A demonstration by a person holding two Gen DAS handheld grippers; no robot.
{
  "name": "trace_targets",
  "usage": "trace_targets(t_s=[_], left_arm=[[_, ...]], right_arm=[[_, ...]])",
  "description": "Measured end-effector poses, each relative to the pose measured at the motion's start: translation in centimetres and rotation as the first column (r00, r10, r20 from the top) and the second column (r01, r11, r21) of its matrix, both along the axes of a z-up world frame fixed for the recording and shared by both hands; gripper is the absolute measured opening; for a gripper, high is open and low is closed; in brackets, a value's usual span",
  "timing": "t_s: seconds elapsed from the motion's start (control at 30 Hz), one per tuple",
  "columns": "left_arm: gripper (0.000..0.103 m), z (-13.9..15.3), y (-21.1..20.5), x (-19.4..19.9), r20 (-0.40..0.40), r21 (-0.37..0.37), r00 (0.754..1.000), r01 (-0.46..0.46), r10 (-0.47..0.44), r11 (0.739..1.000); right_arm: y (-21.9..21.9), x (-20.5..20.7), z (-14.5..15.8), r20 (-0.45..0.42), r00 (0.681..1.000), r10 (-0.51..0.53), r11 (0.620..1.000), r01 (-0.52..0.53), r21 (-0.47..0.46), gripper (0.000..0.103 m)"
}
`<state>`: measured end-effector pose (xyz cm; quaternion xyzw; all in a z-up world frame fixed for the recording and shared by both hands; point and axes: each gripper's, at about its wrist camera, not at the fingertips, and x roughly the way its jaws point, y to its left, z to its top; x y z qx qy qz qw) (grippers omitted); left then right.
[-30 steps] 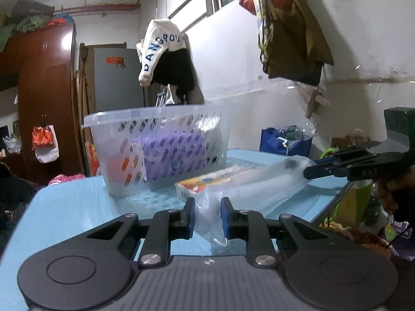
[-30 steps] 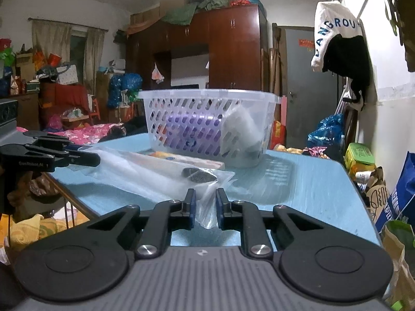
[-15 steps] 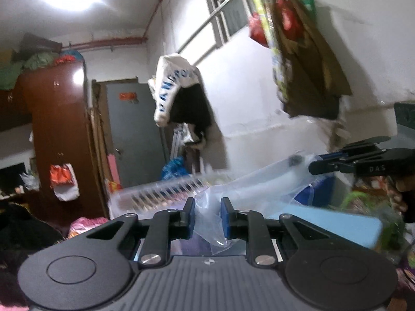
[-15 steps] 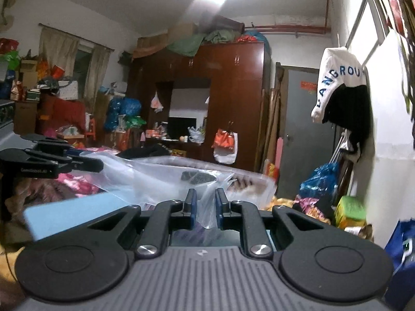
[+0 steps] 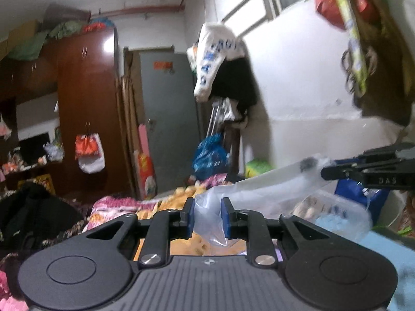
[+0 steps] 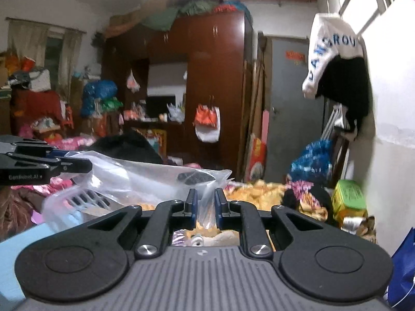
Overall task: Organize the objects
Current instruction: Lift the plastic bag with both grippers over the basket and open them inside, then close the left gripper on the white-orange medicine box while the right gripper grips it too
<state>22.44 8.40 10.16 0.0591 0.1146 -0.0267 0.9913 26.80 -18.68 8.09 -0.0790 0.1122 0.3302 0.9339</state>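
Note:
A clear plastic bag (image 5: pixel 262 189) with a small dark object (image 5: pixel 307 162) inside hangs stretched between my two grippers, lifted above the table. My left gripper (image 5: pixel 207 219) is shut on one end of the bag. My right gripper (image 6: pixel 205 211) is shut on the other end (image 6: pixel 145 178). The dark object (image 6: pixel 193 177) shows inside the bag in the right wrist view. The white slotted basket (image 6: pixel 77 199) lies low at left under the bag; its rim (image 5: pixel 337 207) also shows in the left wrist view. The right gripper appears at the right edge (image 5: pixel 368 173) and the left gripper at the left edge (image 6: pixel 39 167).
The blue table (image 5: pixel 389 254) shows only at the lower corners (image 6: pixel 15 254). Beyond it are a brown wardrobe (image 6: pixel 215 83), a grey door (image 5: pixel 168 119), clothes hanging on the white wall (image 5: pixel 220 64), and piles of bags and bedding on the floor (image 6: pixel 308 165).
Both grippers have risen with the bag held between them. The basket and table have dropped from mid-frame to the bottom edges, and the views now look over the room.

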Motion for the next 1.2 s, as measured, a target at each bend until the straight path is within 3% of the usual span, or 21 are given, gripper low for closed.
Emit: trace_targets(t_s=[0.33,0.43,0.5,0.57,0.63,0.7,0.8,0.9,1.03,1.13,1.2], left_arm=[[0.027,-1.7,0.4,2.3,-0.071,0.009,0.997,-0.04,0.04,0.999],[0.041,-1.9,0.0,2.1,-0.063,0.056,0.996,-0.062,0.065,0.997],[0.049,-2.0,-0.1,1.5,-0.036,0.072,0.995,-0.09,0.092,0.993],[0.059,-1.6,0.4,0.2,-0.008,0.023,0.995,-0.096,0.096,0.995],[0.062,-1.2,0.9,-1.7,0.028,-0.034,0.997,-0.067,0.068,0.997],[0.07,-1.1,0.7,-3.7,0.063,-0.035,0.997,-0.038,0.04,0.999],[0.071,-1.4,0.1,-6.7,0.108,-0.029,0.993,-0.036,0.039,0.999],[0.078,-3.0,-0.7,-10.6,0.109,-0.06,0.994,0.022,-0.016,0.998],[0.079,-7.1,-3.1,-13.9,-0.03,-0.054,0.999,0.021,-0.022,0.998],[0.079,-9.8,-5.1,-14.4,-0.115,-0.042,0.989,0.084,-0.088,0.996],[0.079,-10.7,-6.2,-14.2,-0.129,-0.028,0.986,0.107,-0.11,0.994]], right_arm=[[0.6,1.6,-1.0,-0.075,0.997,-0.03,0.999,0.028,-0.035,0.017],[0.4,1.7,-0.6,-0.082,0.995,-0.049,0.998,0.046,-0.039,0.039],[-0.4,1.1,-0.2,-0.072,0.996,-0.049,0.999,0.049,-0.014,0.076],[-1.4,-0.4,0.2,-0.028,0.998,-0.052,0.999,0.052,0.013,0.092],[-2.8,-2.4,0.5,0.008,0.999,-0.034,0.998,0.034,0.043,0.095],[-4.1,-4.6,0.4,0.017,1.0,-0.006,0.998,0.005,0.056,0.102],[-6.0,-7.4,-1.1,0.023,0.999,0.027,0.998,-0.028,0.052,0.103],[-7.6,-8.8,-4.2,-0.064,0.995,0.082,0.995,-0.078,0.065,0.103],[-7.8,-9.1,-7.9,-0.219,0.97,0.104,0.995,-0.099,0.033,0.103],[-7.2,-9.6,-9.2,-0.242,0.964,0.112,0.994,-0.113,0.014,0.103],[-6.7,-9.6,-9.4,-0.24,0.963,0.123,0.992,-0.126,0.001,0.103]])
